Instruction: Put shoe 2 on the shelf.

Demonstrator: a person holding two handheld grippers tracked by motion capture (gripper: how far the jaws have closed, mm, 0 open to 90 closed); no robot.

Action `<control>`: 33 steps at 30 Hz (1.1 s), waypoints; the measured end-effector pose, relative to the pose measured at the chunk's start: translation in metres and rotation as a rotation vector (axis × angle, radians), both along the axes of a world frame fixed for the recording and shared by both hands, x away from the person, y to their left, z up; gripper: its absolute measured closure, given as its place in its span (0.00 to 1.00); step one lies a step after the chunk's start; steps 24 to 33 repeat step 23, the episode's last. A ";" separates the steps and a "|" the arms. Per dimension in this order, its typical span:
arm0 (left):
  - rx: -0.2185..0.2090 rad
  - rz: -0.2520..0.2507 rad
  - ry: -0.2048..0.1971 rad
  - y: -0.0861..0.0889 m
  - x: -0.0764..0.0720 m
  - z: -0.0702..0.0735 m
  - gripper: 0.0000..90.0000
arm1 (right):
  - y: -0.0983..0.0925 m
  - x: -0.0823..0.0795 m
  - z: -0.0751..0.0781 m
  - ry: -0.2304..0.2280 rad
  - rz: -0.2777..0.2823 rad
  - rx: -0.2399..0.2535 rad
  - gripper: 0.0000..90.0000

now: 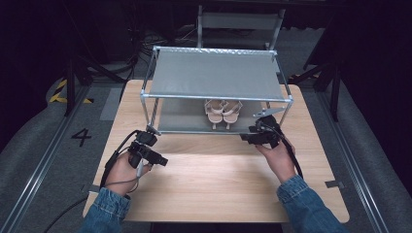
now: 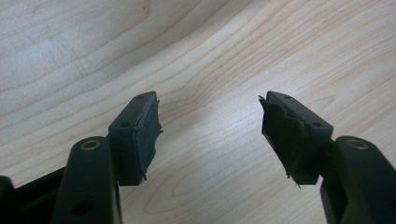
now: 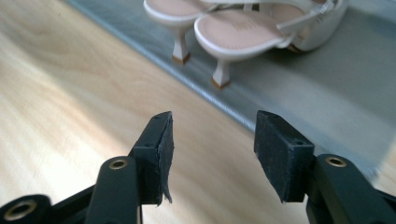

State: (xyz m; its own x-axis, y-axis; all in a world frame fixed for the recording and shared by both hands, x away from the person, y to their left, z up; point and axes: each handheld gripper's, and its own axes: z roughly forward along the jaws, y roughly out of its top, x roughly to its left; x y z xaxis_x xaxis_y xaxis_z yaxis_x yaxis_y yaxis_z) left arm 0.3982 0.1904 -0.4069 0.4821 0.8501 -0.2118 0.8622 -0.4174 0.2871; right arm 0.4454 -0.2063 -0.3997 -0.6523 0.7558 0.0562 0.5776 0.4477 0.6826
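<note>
Looking down from the high view, the sandals (image 1: 222, 113) sit paired on the rack (image 1: 218, 75)'s lower shelf, heels out for easy grabbing. Left gripper (image 2: 210, 123) gapes over bare table (image 2: 70, 46). Right gripper (image 3: 212, 140) is wide apart too, nothing between, facing both heels.

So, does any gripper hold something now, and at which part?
Nothing is held. The left gripper and the right gripper are open; the pale pink heeled sandals stand free on the grey shelf.

Light fell brightly on the pale surface (image 1: 218, 170) while the surroundings stayed dark; the right gripper view was motion-blurred.
</note>
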 end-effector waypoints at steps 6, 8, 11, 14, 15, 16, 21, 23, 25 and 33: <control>0.006 -0.015 -0.003 -0.002 0.003 -0.001 0.40 | -0.025 -0.021 0.003 0.020 0.007 0.003 0.50; 0.003 -0.010 0.008 -0.002 0.003 -0.003 0.40 | -0.034 -0.029 0.002 0.025 0.005 -0.013 0.50; 0.004 -0.009 0.008 -0.002 0.004 -0.004 0.39 | -0.051 -0.040 -0.003 0.032 -0.011 -0.026 0.50; 0.000 -0.006 0.000 -0.002 0.003 -0.003 0.39 | -0.065 -0.043 -0.009 0.053 -0.026 -0.030 0.48; 0.001 -0.011 -0.007 -0.002 0.003 -0.002 0.39 | -0.069 -0.044 -0.011 0.065 -0.038 -0.029 0.48; 0.001 -0.011 -0.009 -0.001 0.003 -0.002 0.39 | -0.074 -0.044 -0.013 0.084 -0.057 -0.020 0.47; 0.006 -0.011 -0.017 0.000 0.003 -0.002 0.37 | -0.094 -0.046 -0.024 0.124 -0.097 -0.011 0.46; 0.007 -0.013 -0.026 0.001 0.003 -0.004 0.36 | -0.099 -0.045 -0.026 0.129 -0.113 -0.003 0.44; 0.007 -0.013 -0.026 0.001 0.003 -0.004 0.36 | -0.099 -0.045 -0.026 0.129 -0.113 -0.003 0.44; 0.007 -0.013 -0.026 0.001 0.003 -0.004 0.36 | -0.099 -0.045 -0.026 0.129 -0.113 -0.003 0.44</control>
